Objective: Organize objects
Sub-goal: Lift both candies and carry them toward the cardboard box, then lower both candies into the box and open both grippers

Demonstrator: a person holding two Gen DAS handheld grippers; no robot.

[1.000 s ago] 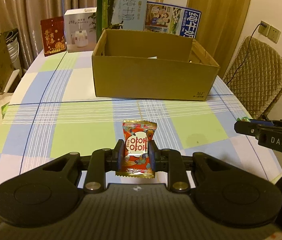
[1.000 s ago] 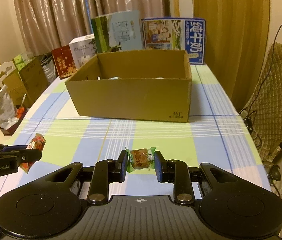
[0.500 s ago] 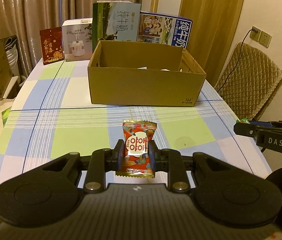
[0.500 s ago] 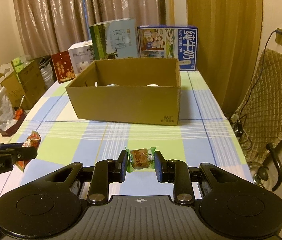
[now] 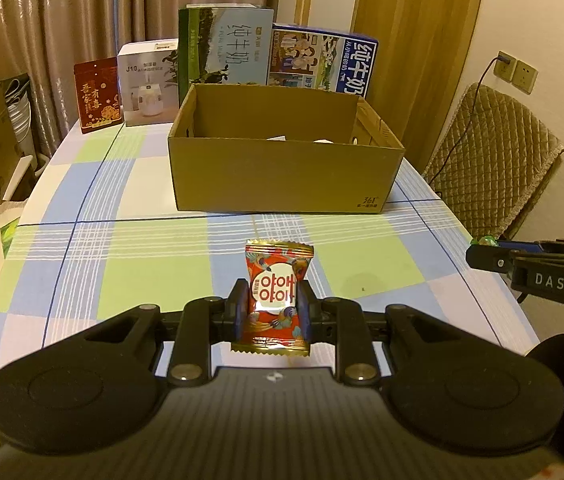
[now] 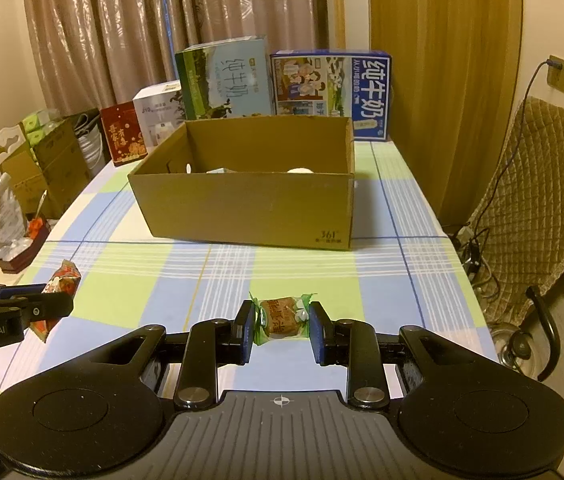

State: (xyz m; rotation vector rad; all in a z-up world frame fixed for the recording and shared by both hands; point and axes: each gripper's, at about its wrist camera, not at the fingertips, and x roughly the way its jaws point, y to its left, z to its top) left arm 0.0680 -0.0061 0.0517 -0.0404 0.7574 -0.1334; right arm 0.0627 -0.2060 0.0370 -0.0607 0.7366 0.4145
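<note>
A: Item one, going left to right: the left gripper (image 5: 273, 307) is pinching a red foil snack packet with a white round label (image 5: 273, 298), held upright above the checked blue, green and white tablecloth (image 5: 130, 264). In the right wrist view that packet is showing at nine o'clock.

B: Item two: the right gripper (image 6: 280, 330) is clamping a small brown sweet in a green-edged clear wrapper (image 6: 280, 317) endwise between its pads, also clear of the cloth.

A: Step in hand, as I judge it: both pieces are being carried towards the open brown cardboard box (image 5: 282, 176), which is standing at twelve o'clock, well apart from both grippers.

B: Next move, I judge: each gripper is needing to travel forward, rise over the near wall, then part its fingers above the box floor. Going one at a time looks wiser, since the grippers are riding side by side.

A: Item three, hard to make out: the near wall is hiding most of the box interior. Only pale scraps are peeking over the rim; I cannot tell what they are.

B: The right gripper is cut off at three o'clock in the left view, so its sweet is showing there only as a green speck.
</note>
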